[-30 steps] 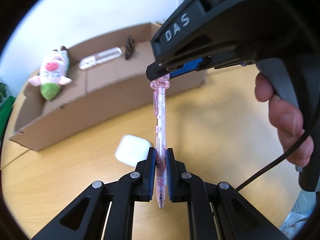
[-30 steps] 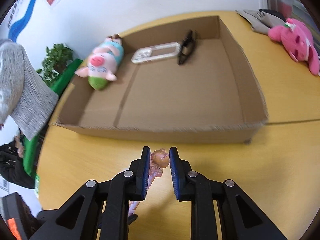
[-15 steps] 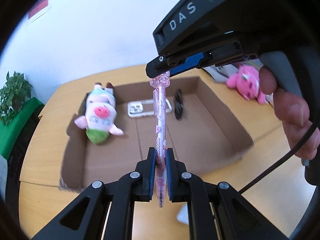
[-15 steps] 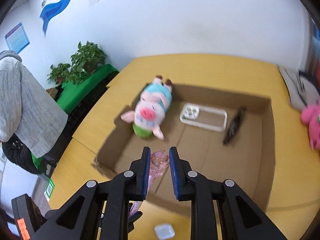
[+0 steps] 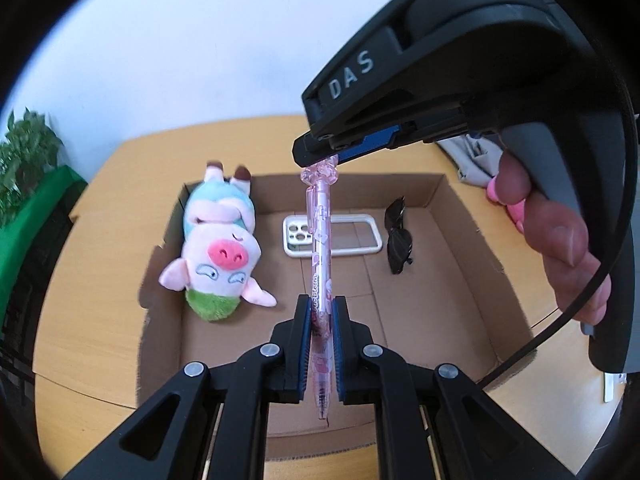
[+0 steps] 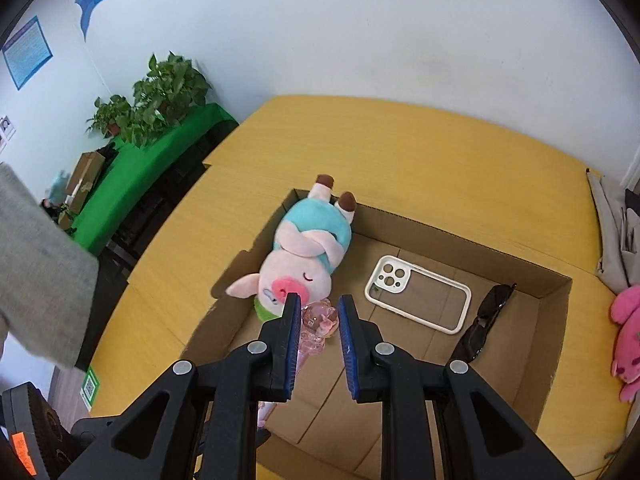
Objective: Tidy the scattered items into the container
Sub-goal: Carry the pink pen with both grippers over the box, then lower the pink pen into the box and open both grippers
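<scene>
Hanging over the cardboard box (image 5: 480, 240), a pink see-through pen (image 5: 322, 264) is pinched mid-barrel by the left gripper (image 5: 321, 320), jaws clenched tight on it w/ the tip poking out toward the near side. Its cartoon-topped far end sits between the jaws of the right gripper (image 6: 316, 316); left pad looks to be against it, but there's a gap on the right, so can't tell if that one is truly gripping. In the left wrist view the right gripper body comes in from upper right, a person's hand (image 5: 560, 240) wrapped round its grey handle.

Below, inside the box: pig plush (image 6: 304, 256) w/ blue top & green cap at the left end, feet at the far wall; white-rimmed clear phone case (image 6: 420, 296) lying flat approx mid-box toward the far side; black sunglasses (image 6: 488, 320) folded just right of the case.

Box rests on a yellow wood surface (image 6: 400, 140). Pink plush (image 6: 628, 340) lies outside the box at far right. Grey sleeve (image 6: 36, 272) at left edge; potted plants (image 6: 160, 96) on a green-covered bench beyond.
</scene>
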The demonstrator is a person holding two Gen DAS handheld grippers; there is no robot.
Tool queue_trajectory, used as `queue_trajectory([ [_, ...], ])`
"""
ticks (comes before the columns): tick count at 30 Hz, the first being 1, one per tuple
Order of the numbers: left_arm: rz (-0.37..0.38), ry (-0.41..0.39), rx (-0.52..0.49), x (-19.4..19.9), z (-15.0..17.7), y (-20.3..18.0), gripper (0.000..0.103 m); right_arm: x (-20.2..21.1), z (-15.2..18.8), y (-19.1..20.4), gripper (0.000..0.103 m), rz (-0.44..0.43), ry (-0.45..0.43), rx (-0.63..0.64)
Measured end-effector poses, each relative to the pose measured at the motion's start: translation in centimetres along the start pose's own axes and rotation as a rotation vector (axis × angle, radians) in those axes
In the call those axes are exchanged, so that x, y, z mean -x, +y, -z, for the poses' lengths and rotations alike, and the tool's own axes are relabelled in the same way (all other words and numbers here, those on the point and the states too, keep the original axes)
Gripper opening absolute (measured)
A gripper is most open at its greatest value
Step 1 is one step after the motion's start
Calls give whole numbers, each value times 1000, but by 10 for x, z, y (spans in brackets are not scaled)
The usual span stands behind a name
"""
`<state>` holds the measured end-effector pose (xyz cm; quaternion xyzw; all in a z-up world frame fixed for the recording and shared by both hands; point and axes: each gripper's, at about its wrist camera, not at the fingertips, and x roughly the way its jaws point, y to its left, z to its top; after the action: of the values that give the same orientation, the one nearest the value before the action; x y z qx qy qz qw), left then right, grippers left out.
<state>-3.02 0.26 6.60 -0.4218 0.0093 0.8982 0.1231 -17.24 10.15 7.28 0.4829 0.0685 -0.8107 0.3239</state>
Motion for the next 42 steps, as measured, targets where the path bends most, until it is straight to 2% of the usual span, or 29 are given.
queue_trajectory([
  [9,-11,169,33,-79,13,17,9,-98,6,-43,20,-61,152,-102],
  [16,-34,290,62,-123,30,33,9,-164,18,-53,21,-88,242,-125],
  [23,-30,368,87,-142,48,40,9,-195,33,-51,21,-78,284,-111],
  [30,-18,377,93,-140,56,43,10,-198,37,-49,21,-63,253,-85],
  [31,-19,372,94,-138,57,43,12,-196,37,-50,26,-56,242,-86],
  [34,-55,336,79,-127,60,45,32,-186,37,-53,67,-59,201,-101],
  [35,-64,315,73,-121,61,45,39,-178,37,-53,72,-52,174,-103],
  [39,-80,190,64,-82,63,45,47,-133,43,-46,76,-1,68,-79],
  [42,-106,90,45,-49,68,42,56,-83,61,-28,85,57,-56,-21],
])
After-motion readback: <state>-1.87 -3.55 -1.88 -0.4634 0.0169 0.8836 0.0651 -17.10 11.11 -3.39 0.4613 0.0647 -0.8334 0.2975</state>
